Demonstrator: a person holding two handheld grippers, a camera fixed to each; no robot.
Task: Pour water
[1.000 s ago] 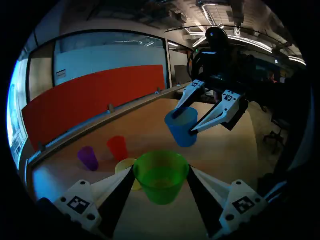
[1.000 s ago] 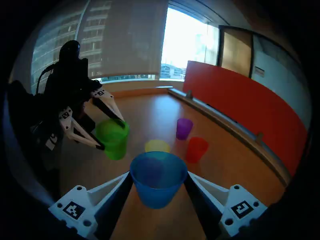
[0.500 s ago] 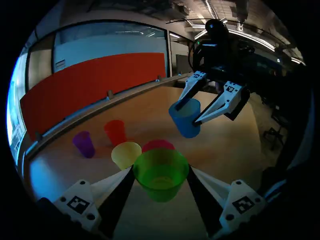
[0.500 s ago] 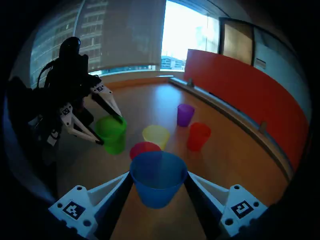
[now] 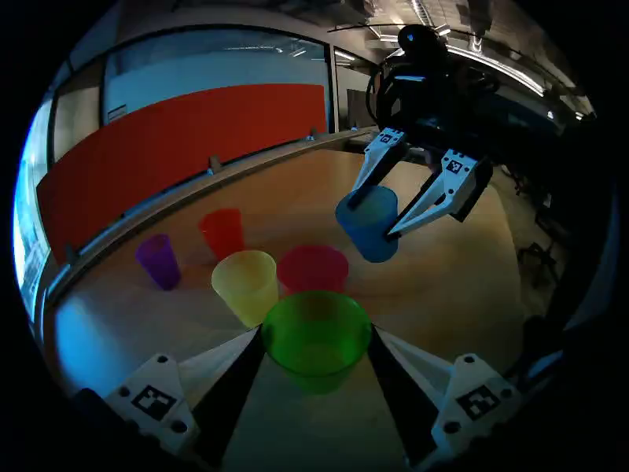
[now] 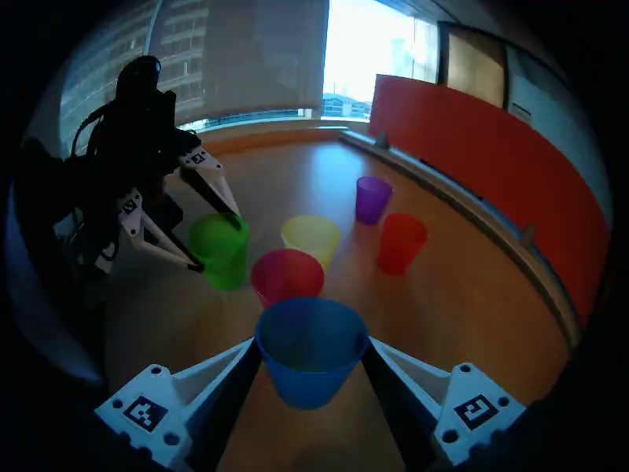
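Green cup (image 5: 316,358) is clamped between both fingers of left gripper (image 5: 315,334) in left gripper view. Farther off, right gripper (image 5: 368,221) grips blue cup (image 5: 373,237). Yellow cup (image 5: 245,285), red cup (image 5: 313,267), orange cup (image 5: 222,232) and purple cup (image 5: 157,260) stand on table (image 5: 448,267). Right gripper view: blue cup pinched up close, green cup off left, cups apart.

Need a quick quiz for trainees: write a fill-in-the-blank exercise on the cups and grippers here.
1. The left gripper is shut on the ____.
2. The right gripper is shut on the ____.
3. Standing free on the table are ____ cups: purple, orange, yellow and red.

Missing words: green cup; blue cup; four.
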